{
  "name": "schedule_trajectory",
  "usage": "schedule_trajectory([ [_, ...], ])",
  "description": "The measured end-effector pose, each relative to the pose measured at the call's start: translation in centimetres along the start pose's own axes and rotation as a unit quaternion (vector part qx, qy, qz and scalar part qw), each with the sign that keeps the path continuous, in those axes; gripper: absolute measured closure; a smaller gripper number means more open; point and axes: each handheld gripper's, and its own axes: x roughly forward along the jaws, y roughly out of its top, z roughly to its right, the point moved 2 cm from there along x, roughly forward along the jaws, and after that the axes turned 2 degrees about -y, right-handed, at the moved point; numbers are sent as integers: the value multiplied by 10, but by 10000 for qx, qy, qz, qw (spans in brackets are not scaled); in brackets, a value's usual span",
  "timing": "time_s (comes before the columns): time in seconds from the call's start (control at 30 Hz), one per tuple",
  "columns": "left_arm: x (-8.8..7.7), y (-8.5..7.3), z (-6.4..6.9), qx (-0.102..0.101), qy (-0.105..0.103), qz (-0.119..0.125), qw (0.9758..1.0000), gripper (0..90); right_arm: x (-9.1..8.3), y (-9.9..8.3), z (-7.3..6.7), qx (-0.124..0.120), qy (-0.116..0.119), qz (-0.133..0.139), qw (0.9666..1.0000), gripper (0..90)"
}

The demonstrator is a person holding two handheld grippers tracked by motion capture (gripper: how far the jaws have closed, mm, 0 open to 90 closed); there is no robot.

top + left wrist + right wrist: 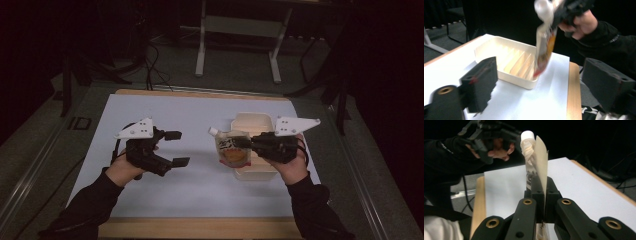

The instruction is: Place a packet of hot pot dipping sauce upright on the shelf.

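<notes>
A spouted food pouch [232, 148] with a white cap and an orange label hangs above the left edge of a cream divided tray [253, 123]. My right gripper [247, 142] is shut on the pouch's side; in the right gripper view the pouch [535, 160] stands edge-on between the closed jaws, cap up. My left gripper [178, 148] is held open over the white mat left of centre, nothing between its jaws. In the left gripper view the pouch [544, 42] is blurred and dangles over the tray [509, 62].
A white mat [150, 110] covers the wooden table [200, 227]. The tray has several slanted dividers. A metal stand [240, 30] and cables lie on the floor beyond the table. Open mat lies between my two grippers.
</notes>
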Motion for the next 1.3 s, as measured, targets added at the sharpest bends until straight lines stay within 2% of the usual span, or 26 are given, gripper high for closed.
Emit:
schedule_trajectory([
  [0.07,0,-10,-3,-132,124,-206,9996,67,-4,0,8,-69,-53,14,10000,896],
  [0.1,-1,-15,-5,-266,138,-250,9992,37,-5,-1,10,-93,-38,18,9999,896],
  [0.17,-4,-26,-9,-515,132,-191,9984,23,-7,-3,17,-150,-77,-6,9999,896],
  [0.23,-7,-36,-12,-623,283,-146,9976,15,-8,-6,25,-190,-20,4,9998,894],
  [0.3,-12,-46,-14,-751,280,78,9968,12,-10,-11,32,-326,48,113,9994,892],
  [0.37,-14,-55,-16,-836,329,152,9958,12,-10,-16,39,-404,-61,131,9991,892],
  [0.43,-15,-63,-17,-807,415,166,9957,11,-9,-21,46,-389,9,102,9992,893],
  [0.5,-15,-71,-18,-780,506,70,9956,11,-8,-25,51,-425,-158,28,9990,893],
  [0.57,-15,-77,-18,-795,497,63,9956,12,-7,-30,57,-454,-162,30,9988,893],
  [0.67,-16,-85,-20,-832,549,24,9950,12,-5,-37,67,-335,-179,13,9993,893],
  [0.8,-17,-90,-22,-865,577,61,9946,12,2,-45,77,-228,-97,-90,9997,893],
  [0.97,-18,-93,-23,-866,606,23,9944,12,8,-55,85,-118,-116,-149,9998,893],
  [1.17,-20,-97,-26,-937,641,43,9935,12,13,-65,90,-82,-84,-164,9998,891],
  [1.3,-19,-100,-27,-1005,644,49,9928,12,16,-73,92,61,16,-196,9998,888],
])
